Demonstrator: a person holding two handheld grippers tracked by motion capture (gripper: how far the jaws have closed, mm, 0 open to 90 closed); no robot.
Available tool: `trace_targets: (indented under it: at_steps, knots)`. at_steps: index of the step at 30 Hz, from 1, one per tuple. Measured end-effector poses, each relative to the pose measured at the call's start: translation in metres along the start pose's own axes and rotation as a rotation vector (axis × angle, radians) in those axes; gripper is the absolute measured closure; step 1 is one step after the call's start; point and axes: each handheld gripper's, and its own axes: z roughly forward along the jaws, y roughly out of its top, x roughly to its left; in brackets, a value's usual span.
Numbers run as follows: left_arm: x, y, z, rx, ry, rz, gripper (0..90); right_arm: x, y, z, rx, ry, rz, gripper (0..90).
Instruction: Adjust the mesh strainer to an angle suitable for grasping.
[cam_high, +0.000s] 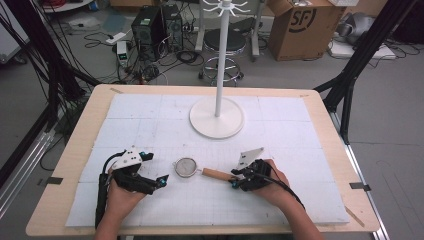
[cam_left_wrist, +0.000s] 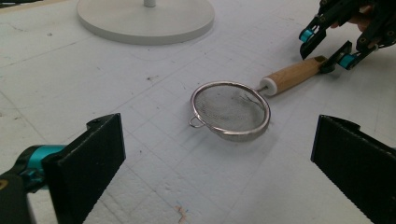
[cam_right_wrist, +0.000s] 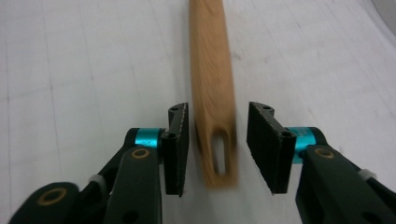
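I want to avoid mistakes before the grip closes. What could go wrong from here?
1. The right hand-held gripper brackets only the slotted tip of the wooden handle, so the round metal mesh strainer may droop or twist when lifted.
2. The white stand base is close behind and might be bumped.

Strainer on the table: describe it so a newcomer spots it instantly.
Start at the white stand's round base on the white mat. The strainer lies just nearer the person, between the two hands. It is the one metal mesh bowl with a wooden handle, whose end sits between the right hand-held gripper's jaws.
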Motion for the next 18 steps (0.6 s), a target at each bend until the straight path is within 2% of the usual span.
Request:
trace_targets:
  at_steps: [2,5,9,14,18]
  knots:
    - [-0.001,0.000,0.000,0.001,0.002,0.003,3.4,0.000,-0.001,0.000,-0.005,0.016,0.013,67.4]
    - [-0.002,0.001,0.000,-0.003,0.000,0.002,3.5,0.001,0.003,0.003,-0.003,0.012,-0.007,67.8]
    - [-0.003,0.002,-0.001,-0.007,-0.005,0.006,3.4,0.000,0.006,0.006,-0.003,0.022,-0.004,68.9]
    - [-0.003,0.003,0.000,-0.014,-0.003,0.007,3.5,0.001,0.014,0.012,-0.016,0.056,-0.036,71.3]
    - [-0.002,0.003,-0.002,-0.019,-0.003,0.003,3.5,0.005,0.029,0.022,-0.020,0.088,-0.062,71.7]
